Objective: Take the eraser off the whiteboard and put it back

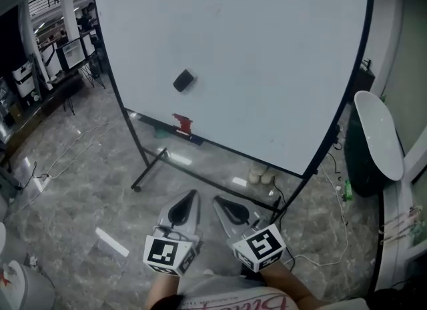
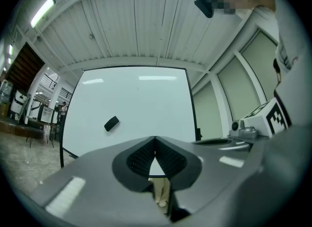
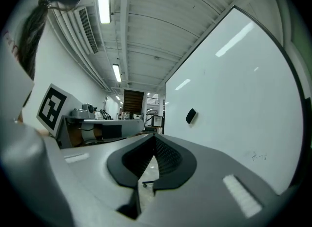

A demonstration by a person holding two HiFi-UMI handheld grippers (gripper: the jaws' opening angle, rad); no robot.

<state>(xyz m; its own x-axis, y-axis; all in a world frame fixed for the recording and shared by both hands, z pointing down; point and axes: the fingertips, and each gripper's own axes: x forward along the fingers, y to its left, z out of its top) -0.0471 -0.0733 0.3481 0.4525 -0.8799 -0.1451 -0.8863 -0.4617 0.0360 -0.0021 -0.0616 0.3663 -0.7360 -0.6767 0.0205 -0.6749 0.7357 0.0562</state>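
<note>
On whiteboard: eraser at 12 o'clock from L gripper, axis 2–8; R gripper farther; both closed, empty.

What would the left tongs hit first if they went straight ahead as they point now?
The left tongs would probably meet the bare whiteboard, just right of the eraser; nothing shows in between, though depth is unclear.

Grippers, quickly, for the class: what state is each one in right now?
Left gripper: closed, holding nothing.
Right gripper: closed, holding nothing.
</note>
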